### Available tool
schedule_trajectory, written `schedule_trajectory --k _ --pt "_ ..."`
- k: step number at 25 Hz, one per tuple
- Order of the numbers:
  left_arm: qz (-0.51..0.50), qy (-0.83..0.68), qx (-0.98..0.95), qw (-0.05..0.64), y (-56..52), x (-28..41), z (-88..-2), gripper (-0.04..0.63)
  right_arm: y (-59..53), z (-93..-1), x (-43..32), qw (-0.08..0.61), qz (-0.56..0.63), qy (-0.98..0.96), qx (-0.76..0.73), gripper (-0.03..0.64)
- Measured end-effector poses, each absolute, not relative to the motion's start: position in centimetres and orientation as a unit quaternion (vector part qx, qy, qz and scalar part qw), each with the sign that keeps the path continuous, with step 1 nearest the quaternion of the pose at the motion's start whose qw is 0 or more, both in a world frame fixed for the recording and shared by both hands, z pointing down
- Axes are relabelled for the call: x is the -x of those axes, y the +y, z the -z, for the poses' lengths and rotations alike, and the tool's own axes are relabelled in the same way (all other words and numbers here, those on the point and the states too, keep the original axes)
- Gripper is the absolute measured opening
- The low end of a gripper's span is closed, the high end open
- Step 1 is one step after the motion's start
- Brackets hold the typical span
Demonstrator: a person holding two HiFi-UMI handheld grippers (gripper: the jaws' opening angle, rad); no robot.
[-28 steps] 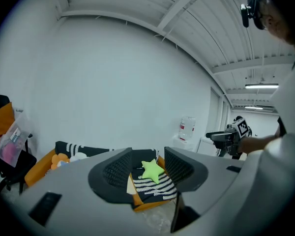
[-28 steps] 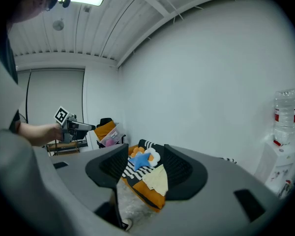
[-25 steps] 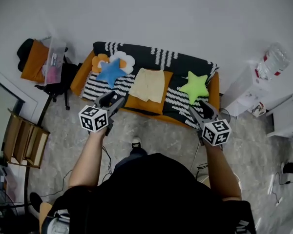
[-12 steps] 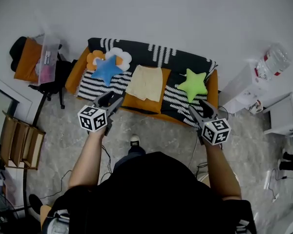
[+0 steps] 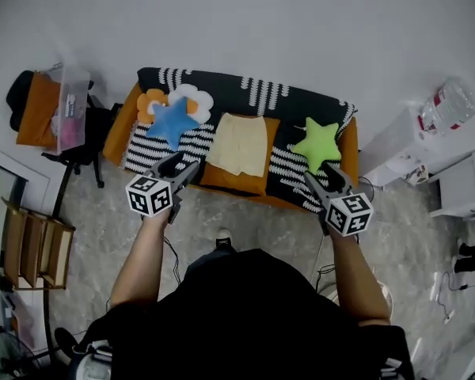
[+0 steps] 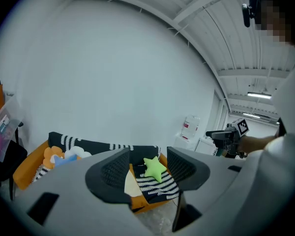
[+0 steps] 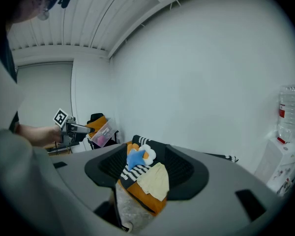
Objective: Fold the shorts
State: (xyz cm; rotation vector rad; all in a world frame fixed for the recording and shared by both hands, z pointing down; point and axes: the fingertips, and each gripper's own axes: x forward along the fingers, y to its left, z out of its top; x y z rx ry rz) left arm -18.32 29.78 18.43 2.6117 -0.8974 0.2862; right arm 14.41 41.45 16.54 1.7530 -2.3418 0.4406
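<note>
Shorts (image 5: 237,143): pale yellow, spread flat on the middle seat of the orange sofa (image 5: 231,182), at 12 o'clock from the person.
Neighbours: a blue star cushion (image 5: 172,121) lies at 9 o'clock of the shorts and a green star cushion (image 5: 317,143) at 3 o'clock. Both are near the cloth but off it.
Throw: a black-and-white striped throw (image 5: 261,93) covers the sofa back and runs down on either side of the shorts.
Left gripper (image 5: 184,166): released, at 7 o'clock of the shorts and well apart from them. Its jaws have just been opening, and only the far sofa shows between them.
Right gripper (image 5: 326,177): released too, at 4 o'clock of the shorts. Its jaws stand apart with nothing in them.
Stage: looks like the approach. The shorts are untouched and no fold is made yet.
Handling: probably light, thin and limp. They should sag and drape once lifted and will hold no shape of their own. Nothing about them looks fragile or slippery.
Where to grip: likely the two corners of one side edge, one per gripper, pinching both layers so the shorts carry over as one sheet.
Surface: the seat looks soft, so a lower jaw can probably press in and slip under the hem.
Unclear: which end is the waistband cannot be told from here.
Risk: catching only the top layer, or dragging the cloth into wrinkles.
</note>
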Motion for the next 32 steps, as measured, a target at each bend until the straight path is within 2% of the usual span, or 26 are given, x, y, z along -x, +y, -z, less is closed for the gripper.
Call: schedule_trajectory --k 12,32 --pt "-0.107 -0.304 -0.926 0.197 19.9 20.5 -20.6 0.259 32.6 -16.9 -13.4 0.104 -0.146 -0.775 -0.606 0.253" --pt "-0.116 -0.281 -0.932 0.197 11.2 22.6 -20.9 0.259 24.5 -16.9 -12.1 0.117 -0.143 -0.762 -0.621 0.252"
